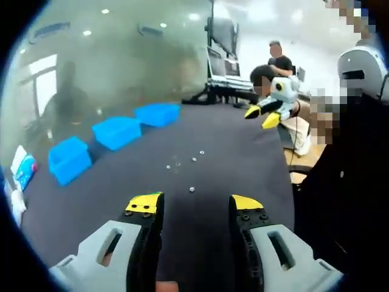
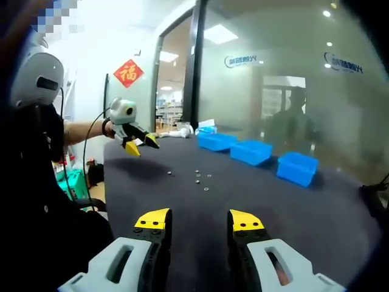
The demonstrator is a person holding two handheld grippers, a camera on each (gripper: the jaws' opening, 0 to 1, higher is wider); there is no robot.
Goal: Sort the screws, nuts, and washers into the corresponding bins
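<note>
Both tongs released, grasping nothing: left tongs (image 1: 196,205) and right tongs (image 2: 199,219) raised above the dark surface (image 1: 237,152), ready to pick. Small hardware (image 1: 182,163) scattered at 12 o'clock; three blue bins (image 1: 115,131) lined up at 10 o'clock for sorting.

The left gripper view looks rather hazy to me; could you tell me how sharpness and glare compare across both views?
Left gripper view: soft overall, ceiling lights mirrored in the glass wall, the small parts mere bright specks on the dark table. Right gripper view: somewhat crisper, blue bins clear-edged, strong white glare around the doorway; fisheye bending in both.
</note>
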